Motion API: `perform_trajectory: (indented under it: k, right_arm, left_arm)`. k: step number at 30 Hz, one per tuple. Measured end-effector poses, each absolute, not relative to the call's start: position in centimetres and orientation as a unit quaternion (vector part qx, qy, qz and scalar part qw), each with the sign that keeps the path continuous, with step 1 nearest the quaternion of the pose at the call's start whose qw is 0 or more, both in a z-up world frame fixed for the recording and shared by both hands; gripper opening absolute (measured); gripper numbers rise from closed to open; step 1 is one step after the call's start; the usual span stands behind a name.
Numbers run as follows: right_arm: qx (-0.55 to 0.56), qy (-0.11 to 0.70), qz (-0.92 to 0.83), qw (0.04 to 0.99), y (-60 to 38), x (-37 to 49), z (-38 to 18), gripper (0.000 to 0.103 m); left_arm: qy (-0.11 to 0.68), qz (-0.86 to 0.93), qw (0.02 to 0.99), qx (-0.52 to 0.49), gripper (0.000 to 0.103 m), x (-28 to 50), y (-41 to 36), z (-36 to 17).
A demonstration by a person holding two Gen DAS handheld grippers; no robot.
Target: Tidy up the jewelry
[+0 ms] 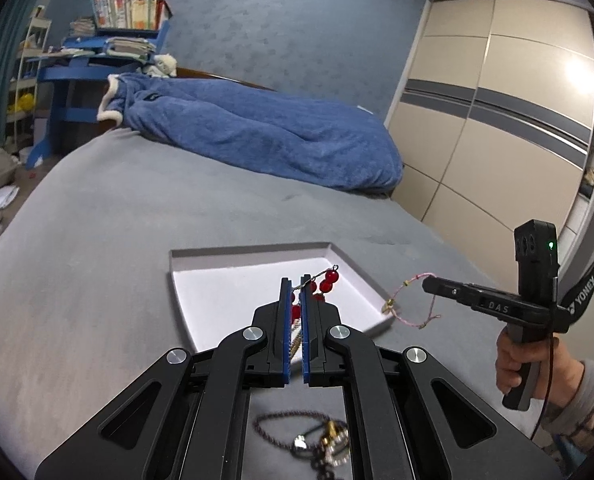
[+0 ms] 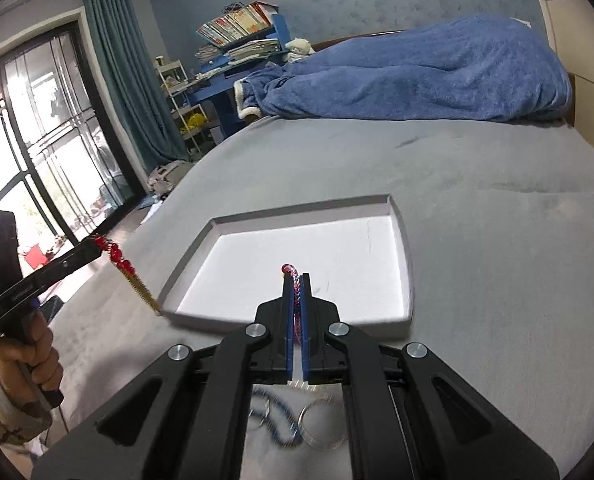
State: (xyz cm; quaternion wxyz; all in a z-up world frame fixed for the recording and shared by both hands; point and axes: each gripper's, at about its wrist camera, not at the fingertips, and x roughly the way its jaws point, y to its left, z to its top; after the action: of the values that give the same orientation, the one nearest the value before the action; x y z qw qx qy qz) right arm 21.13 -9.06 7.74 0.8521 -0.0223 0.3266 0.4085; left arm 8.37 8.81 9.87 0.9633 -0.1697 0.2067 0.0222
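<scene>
My left gripper (image 1: 295, 282) is shut on a red-bead ornament (image 1: 331, 277) with a gold tassel, which it holds in the air over the near side of a shallow white tray (image 1: 249, 250) on the grey bed. My right gripper (image 2: 296, 278) is shut on a pink braided cord bracelet (image 2: 297, 288) above the tray's (image 2: 297, 210) near edge. In the left wrist view the right gripper (image 1: 427, 282) sits just right of the tray, with the bracelet (image 1: 413, 308) dangling from it. In the right wrist view the left gripper (image 2: 97, 246) is left of the tray, the bead ornament (image 2: 123, 266) hanging from it.
Loose jewelry lies on the bed near me: a dark bead necklace with gold pieces (image 1: 313, 436), a blue bead strand (image 2: 273, 412) and clear bangles (image 2: 323, 424). A blue blanket (image 1: 265, 132) is heaped at the far end. A wardrobe (image 1: 497, 120) stands to the right.
</scene>
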Motion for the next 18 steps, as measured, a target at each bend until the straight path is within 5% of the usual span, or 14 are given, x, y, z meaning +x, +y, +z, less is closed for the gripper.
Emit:
perform_trajectory:
  k: [18]
  right_arm:
    - [-0.141, 0.374, 0.383, 0.833, -0.8, 24.6, -0.1, 0.004]
  left_arm:
    - [0.307, 0.052, 0.936, -0.162, 0.005, 17.7, 9.6, 3.3]
